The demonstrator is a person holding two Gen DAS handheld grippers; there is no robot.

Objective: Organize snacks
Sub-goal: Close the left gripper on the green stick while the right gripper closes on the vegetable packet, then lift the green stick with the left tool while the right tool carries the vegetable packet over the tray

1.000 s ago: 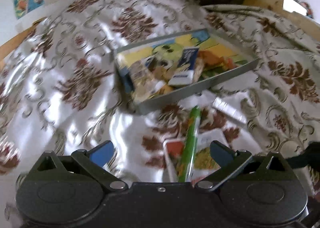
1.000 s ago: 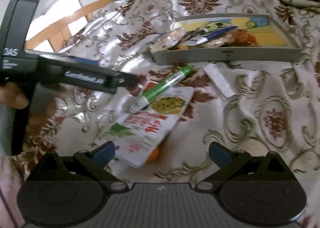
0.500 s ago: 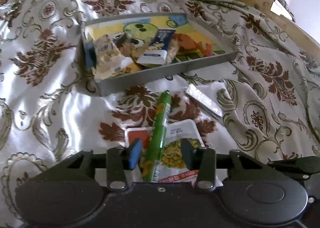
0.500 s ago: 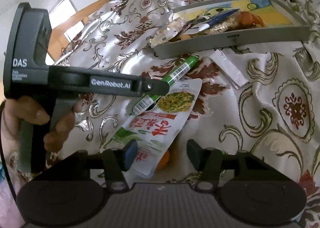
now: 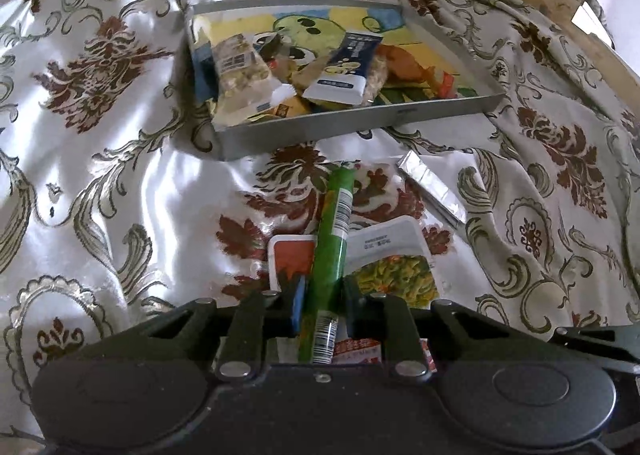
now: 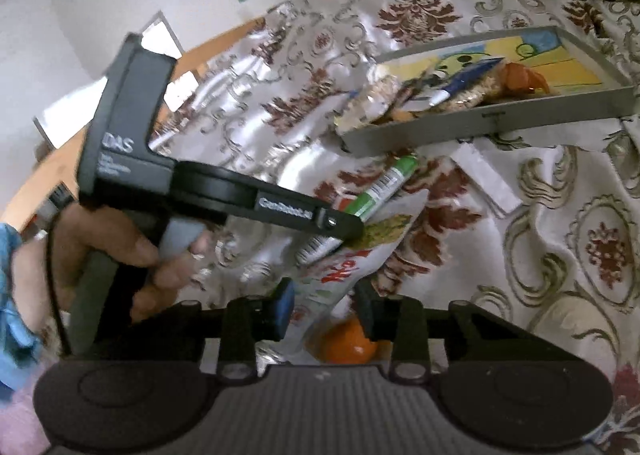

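A green stick snack [image 5: 334, 231] lies across a white snack pouch [image 5: 390, 255] on the patterned cloth. My left gripper [image 5: 324, 295] is shut on the stick's near end. In the right wrist view the same stick [image 6: 384, 187] pokes out past the left gripper's finger. My right gripper [image 6: 325, 307] has the white pouch [image 6: 344, 267] between its jaws, which are still closing; the pouch is buckled upward and the pads press on it. An orange round thing [image 6: 348, 343] shows under the pouch. The grey tray [image 5: 360, 123], also in the right wrist view [image 6: 480, 123], holds several snack packs.
A silver packet [image 5: 432, 187] lies on the cloth just right of the stick, near the tray's front wall. A person's hand [image 6: 120, 251] holds the left gripper's handle at the left of the right wrist view. A wooden edge [image 5: 560, 3] borders the cloth at the back right.
Both grippers went from wide open to closed. The left one dropped toward the green stick and closed on it. The right one closed in on the pouch, which has buckled upward.
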